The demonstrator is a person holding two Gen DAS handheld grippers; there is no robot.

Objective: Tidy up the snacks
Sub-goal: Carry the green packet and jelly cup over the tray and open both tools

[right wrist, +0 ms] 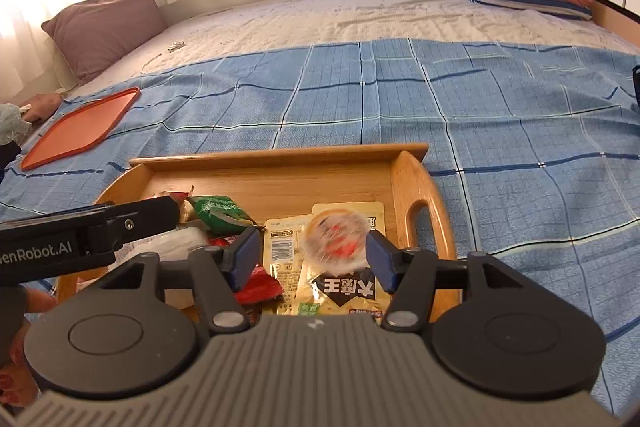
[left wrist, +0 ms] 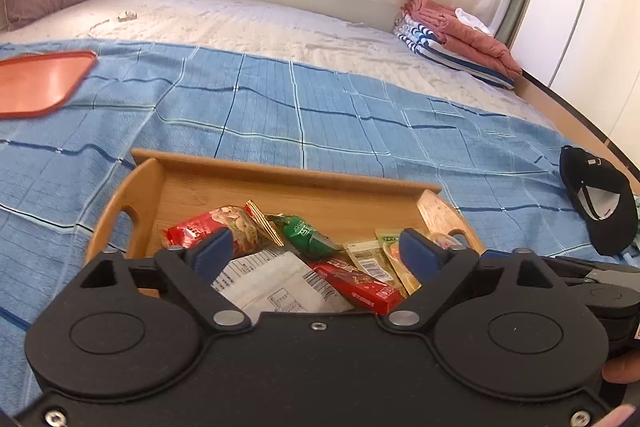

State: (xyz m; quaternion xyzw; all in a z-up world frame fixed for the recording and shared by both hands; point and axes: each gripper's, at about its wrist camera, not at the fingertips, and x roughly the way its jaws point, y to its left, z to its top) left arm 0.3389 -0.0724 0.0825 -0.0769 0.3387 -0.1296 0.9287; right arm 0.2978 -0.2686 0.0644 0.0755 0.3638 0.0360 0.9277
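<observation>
Snacks (left wrist: 304,267) are piled in the wooden tray (left wrist: 280,179) on the bed's blue blanket (left wrist: 360,115). A blurred round pack (right wrist: 334,241) sits between my right tool (right wrist: 312,259), spread, unclamped; left tool (left wrist: 316,251) spread, empty. It could roll off the heap, I reckon.

I count one wooden tray (right wrist: 416,187) ahead of my jaws — two red packets (left wrist: 216,227), one green (left wrist: 306,231), one white (left wrist: 276,283), two yellow (right wrist: 280,247), one round blurred snack (right wrist: 336,243) between the right pads. One orange lid (right wrist: 80,127) — far left.
</observation>
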